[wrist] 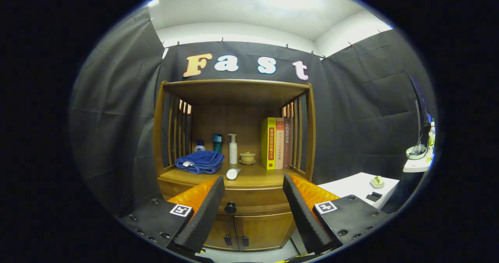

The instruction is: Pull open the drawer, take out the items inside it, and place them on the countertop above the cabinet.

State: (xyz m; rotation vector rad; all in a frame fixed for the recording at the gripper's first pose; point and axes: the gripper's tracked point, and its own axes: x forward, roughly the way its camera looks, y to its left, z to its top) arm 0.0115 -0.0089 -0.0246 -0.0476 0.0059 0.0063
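Holding the tool [253, 200] wide open and empty, facing the shut drawer [253, 204] and its knob [230, 207], risking slipping off that small round knob.

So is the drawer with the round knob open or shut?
Shut: the drawer front sits flush with the cabinet, knob between the open gripper's fingers.

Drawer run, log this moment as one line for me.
drawer: shut, knob between the fingers | claw: open, short of cabinet, holding nothing | countertop: blue towel, white tube, bottles, books
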